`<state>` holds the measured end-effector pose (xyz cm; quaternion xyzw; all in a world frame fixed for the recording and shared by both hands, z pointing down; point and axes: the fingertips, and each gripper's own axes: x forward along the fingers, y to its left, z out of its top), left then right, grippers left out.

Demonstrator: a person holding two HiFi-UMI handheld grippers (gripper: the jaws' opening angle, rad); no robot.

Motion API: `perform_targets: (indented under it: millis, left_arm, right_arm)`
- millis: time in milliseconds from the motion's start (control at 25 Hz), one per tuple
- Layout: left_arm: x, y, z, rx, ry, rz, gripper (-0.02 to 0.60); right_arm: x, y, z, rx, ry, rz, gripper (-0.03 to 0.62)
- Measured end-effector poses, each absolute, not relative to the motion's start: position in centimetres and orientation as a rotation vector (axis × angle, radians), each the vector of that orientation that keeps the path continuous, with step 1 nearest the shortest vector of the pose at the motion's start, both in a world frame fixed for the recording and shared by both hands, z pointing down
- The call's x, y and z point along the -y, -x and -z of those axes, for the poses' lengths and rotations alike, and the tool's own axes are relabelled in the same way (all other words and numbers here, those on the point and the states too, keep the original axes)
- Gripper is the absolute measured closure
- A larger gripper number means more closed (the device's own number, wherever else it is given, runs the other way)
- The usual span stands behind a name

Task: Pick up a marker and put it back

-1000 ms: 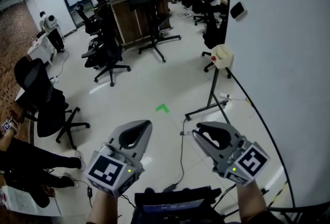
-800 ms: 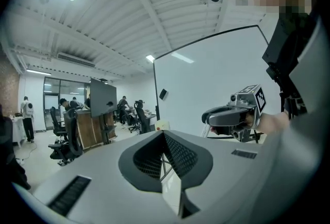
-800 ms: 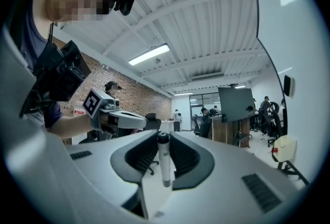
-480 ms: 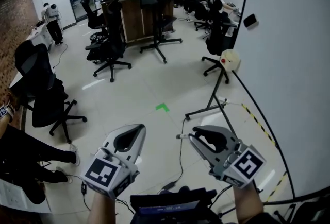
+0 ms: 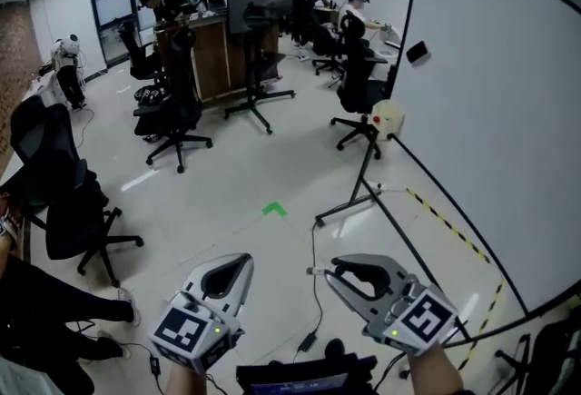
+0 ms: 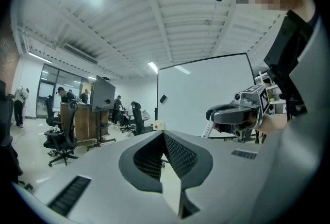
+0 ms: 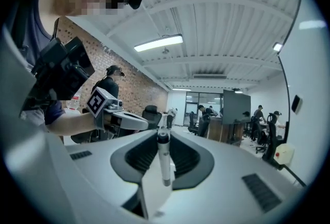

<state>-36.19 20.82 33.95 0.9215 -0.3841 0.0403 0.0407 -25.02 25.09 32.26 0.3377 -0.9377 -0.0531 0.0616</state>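
Observation:
A white marker (image 7: 164, 158) with a dark cap end stands upright between the jaws of my right gripper (image 7: 163, 134), which is shut on it. In the head view only the marker's tip (image 5: 314, 271) pokes out to the left of the right gripper (image 5: 334, 275). My left gripper (image 5: 241, 264) is held beside it, low in the view, with its jaws shut and nothing between them (image 6: 164, 134). Both are in the air above the floor, well short of the whiteboard (image 5: 490, 93) on the right.
A cream box (image 5: 388, 119) and a black eraser (image 5: 418, 51) sit on the whiteboard, whose stand legs (image 5: 349, 198) spread over the floor. A cable (image 5: 316, 293) runs across the floor. Office chairs (image 5: 172, 125), desks and several people fill the far side.
Both grippers have sunk lower in the head view and the room has shifted, showing more of the whiteboard. The right gripper still holds the marker and the left stays shut.

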Motion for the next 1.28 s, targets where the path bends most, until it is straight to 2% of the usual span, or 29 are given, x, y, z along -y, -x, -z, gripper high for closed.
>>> perform_targets:
  millis: [360,680,1280]
  left_arm:
    - [-22.2,29.5,-32.8,1.053,-2.924,-0.199,0.581]
    - [-24.0,21.5,-32.4,1.048,-2.986,-0.234,0.581]
    - [-25.1,18.9,-33.3,1.083,-2.95,-0.269,0.581]
  right_arm:
    - [-27.7,19.0,-31.6,2.798,-1.176,0.146,0.497]
    - [-29.7,11.0,-31.7,2.823,-1.249,0.1,0.497]
    - [-30.5,6.5,-32.9,2.821,-1.286,0.051,0.498]
